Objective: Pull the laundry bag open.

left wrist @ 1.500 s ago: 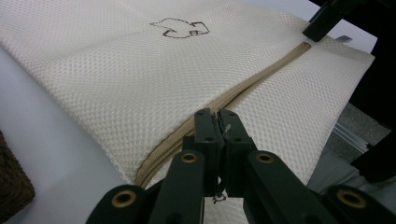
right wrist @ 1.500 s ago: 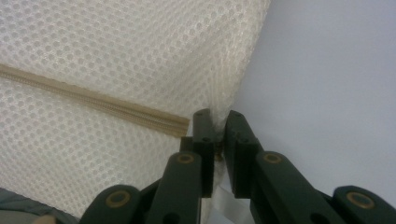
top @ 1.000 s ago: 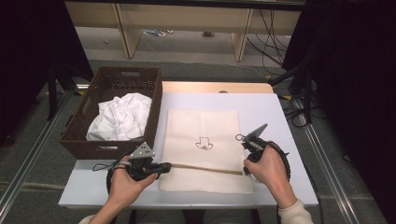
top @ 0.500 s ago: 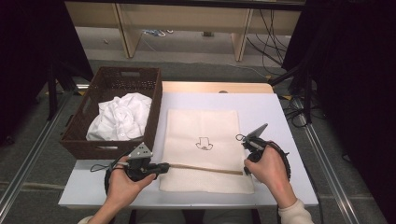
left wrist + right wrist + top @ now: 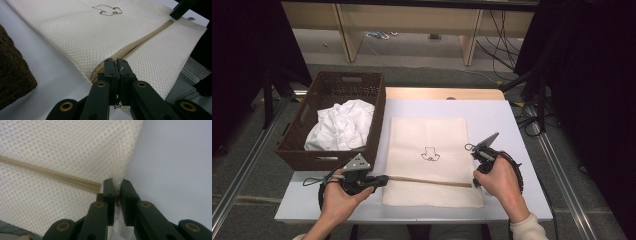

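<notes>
Both claws clamp our mesh bag [image 5: 432, 165] at zipper ends: left claw [image 5: 116, 65] on L edge, right claw [image 5: 116, 187] on R edge; bare desk [image 5: 507, 125] beyond.

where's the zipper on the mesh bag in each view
High view: the zipper runs across the mesh bag near its front edge, between the left gripper and right gripper.
Left gripper view: zipper runs diagonally up right from the jaws.
Right gripper view: zipper crosses left of the jaws.
Shared landmark: the mesh weave.
</notes>
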A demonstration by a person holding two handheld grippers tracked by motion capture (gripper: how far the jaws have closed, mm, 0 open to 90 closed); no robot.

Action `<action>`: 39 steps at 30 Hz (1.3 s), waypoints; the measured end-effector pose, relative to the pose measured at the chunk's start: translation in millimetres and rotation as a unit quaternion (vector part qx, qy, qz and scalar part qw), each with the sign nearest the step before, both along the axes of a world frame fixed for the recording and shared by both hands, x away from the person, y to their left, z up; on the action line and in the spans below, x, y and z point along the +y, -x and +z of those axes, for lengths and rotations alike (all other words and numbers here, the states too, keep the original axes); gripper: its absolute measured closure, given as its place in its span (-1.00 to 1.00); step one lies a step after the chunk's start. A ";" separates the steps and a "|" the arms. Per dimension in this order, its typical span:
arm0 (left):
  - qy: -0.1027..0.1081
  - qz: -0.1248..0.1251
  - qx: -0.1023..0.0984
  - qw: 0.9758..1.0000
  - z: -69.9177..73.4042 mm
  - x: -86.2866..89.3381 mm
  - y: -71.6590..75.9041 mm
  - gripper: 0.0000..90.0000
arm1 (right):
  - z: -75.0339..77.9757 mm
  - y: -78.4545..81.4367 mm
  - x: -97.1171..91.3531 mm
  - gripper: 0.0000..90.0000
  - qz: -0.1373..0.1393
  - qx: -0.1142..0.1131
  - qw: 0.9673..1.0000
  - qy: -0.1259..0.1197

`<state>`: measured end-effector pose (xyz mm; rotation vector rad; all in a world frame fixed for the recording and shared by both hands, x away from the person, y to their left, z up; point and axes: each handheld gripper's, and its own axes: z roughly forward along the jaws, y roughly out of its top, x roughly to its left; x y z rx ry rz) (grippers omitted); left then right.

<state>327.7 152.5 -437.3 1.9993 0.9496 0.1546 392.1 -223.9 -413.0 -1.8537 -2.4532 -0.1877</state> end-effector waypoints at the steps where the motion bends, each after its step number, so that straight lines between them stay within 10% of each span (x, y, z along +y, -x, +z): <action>1: 0.004 0.006 0.002 1.000 -0.5 -0.4 0.7 0.93 | -0.2 0.0 -0.3 0.87 0.002 -0.001 1.000 -0.001; 9: -0.004 0.005 0.004 1.000 -2.9 5.2 0.8 0.93 | -2.6 -1.9 -4.2 0.87 0.027 -0.019 0.999 -0.001; 39: -0.030 0.017 0.031 0.999 -19.1 18.3 2.2 0.93 | -19.6 0.5 5.7 0.88 0.007 0.028 0.999 0.015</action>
